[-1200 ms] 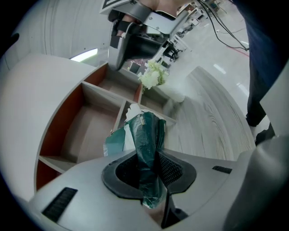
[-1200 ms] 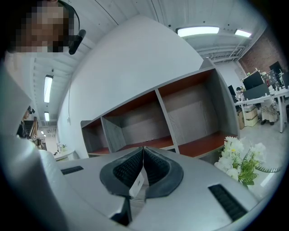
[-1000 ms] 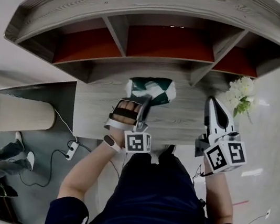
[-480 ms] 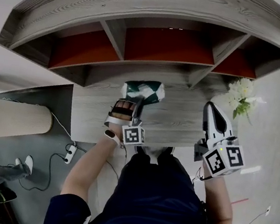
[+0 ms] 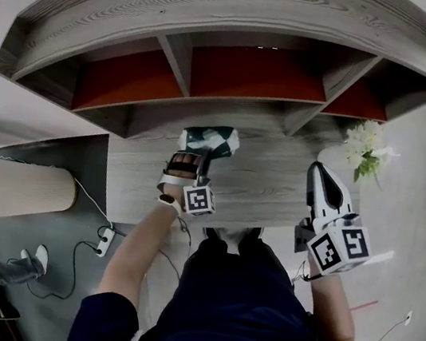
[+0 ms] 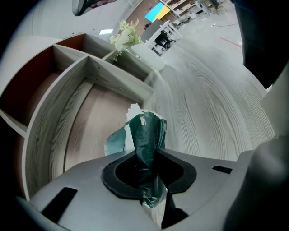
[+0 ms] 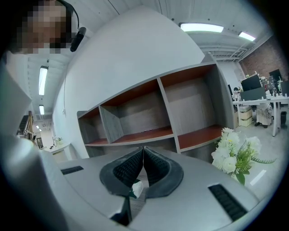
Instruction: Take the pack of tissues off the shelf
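A green and white pack of tissues (image 5: pixel 210 139) is outside the shelf unit (image 5: pixel 254 71), above the wooden desk top (image 5: pixel 275 188) in front of the middle compartment. My left gripper (image 5: pixel 201 157) is shut on it. In the left gripper view the crumpled green wrapper (image 6: pixel 146 135) is pinched between the pads of my left gripper (image 6: pixel 151 170). My right gripper (image 5: pixel 316 172) hovers over the right side of the desk, shut and empty. In the right gripper view its pads (image 7: pixel 151 166) touch, with the empty compartments (image 7: pixel 149 113) behind them.
A bunch of white flowers (image 5: pixel 366 147) stands at the desk's right end, close to my right gripper. On the floor at the left lie a beige cylinder (image 5: pixel 28 187) and a power strip (image 5: pixel 104 240) with cables. The person's legs are under the desk's near edge.
The left gripper, with the tissue pack in it, has shifted a little to the left over the desk. The right gripper has hardly moved.
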`<state>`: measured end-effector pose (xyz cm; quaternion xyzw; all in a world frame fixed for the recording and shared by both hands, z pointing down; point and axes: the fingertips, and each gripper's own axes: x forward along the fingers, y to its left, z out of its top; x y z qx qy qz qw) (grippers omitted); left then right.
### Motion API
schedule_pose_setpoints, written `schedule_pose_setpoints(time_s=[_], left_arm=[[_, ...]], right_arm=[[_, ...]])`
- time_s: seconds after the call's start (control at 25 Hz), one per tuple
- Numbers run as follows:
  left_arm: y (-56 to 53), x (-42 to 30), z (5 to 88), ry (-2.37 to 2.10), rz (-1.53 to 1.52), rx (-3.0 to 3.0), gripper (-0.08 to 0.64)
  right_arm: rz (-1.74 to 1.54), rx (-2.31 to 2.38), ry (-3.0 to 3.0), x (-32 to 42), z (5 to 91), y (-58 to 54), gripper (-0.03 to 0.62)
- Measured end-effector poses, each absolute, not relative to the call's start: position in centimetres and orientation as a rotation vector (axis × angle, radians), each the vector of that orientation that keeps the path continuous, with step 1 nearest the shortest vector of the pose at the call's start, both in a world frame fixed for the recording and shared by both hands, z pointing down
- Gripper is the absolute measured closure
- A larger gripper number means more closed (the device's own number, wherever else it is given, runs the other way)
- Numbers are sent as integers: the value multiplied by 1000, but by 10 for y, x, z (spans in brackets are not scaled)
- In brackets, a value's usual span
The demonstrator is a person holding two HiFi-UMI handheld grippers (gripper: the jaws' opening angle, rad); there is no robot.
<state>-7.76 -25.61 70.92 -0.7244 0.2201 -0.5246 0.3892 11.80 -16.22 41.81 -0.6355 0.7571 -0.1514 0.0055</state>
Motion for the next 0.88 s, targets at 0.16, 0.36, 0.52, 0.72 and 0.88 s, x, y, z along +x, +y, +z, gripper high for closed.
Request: schedule_pose_setpoints(time_s=[0.16, 0.36, 0.52, 0.72, 0.88], left_arm=[[-260, -85, 726, 545, -1373, -1859, 466], [-270, -90, 739, 578, -1362, -1844, 466], [-271, -91, 748, 575, -1363, -1830, 466], [-270, -92, 755, 558, -1375, -1861, 460], [-274, -95, 763, 564, -1363, -1833, 460]], right_arm=[[-484, -2012, 2364, 116, 419, -158, 580], [-481, -2037, 2349, 117, 422, -155, 580], [-496, -2053, 2333, 118, 425, -152, 580], [-509, -2069, 2325, 118, 427, -150, 580], [-509, -2078, 2319, 118, 429, -150, 580]])
